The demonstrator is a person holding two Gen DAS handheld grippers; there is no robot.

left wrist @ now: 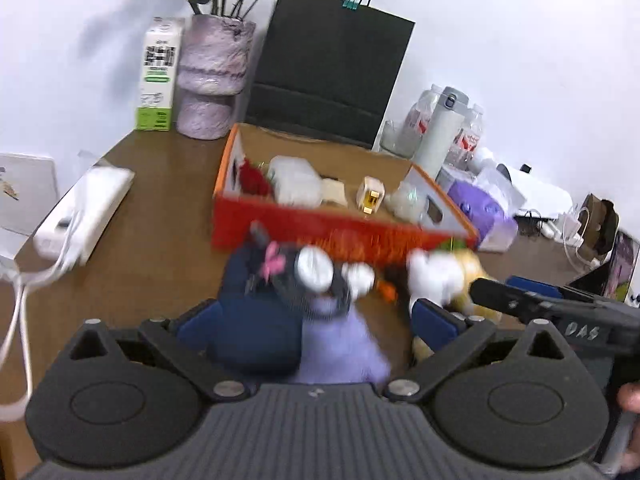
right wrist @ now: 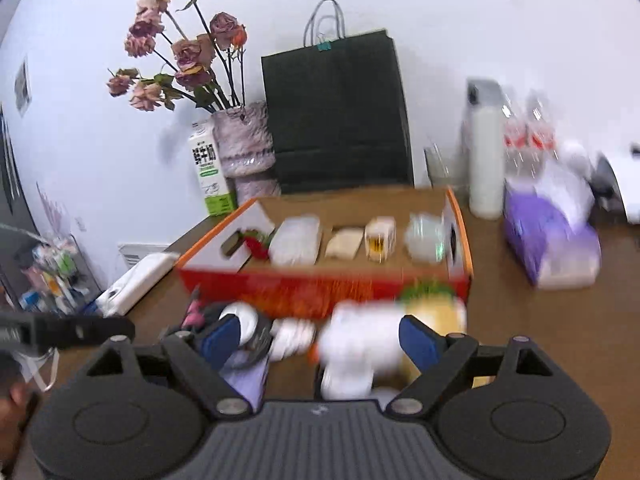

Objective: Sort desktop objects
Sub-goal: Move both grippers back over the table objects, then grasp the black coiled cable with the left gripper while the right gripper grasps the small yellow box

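The plush toys (left wrist: 320, 292) in front of the red box (left wrist: 304, 232) are motion-blurred. The bottles (right wrist: 532, 140) behind the box smear; their labels are unreadable.

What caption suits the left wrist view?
Open left hand-held gripper over plush toys before an orange cardboard box.

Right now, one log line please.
left gripper: open | right gripper: open | plush toys: on desk, before orange box
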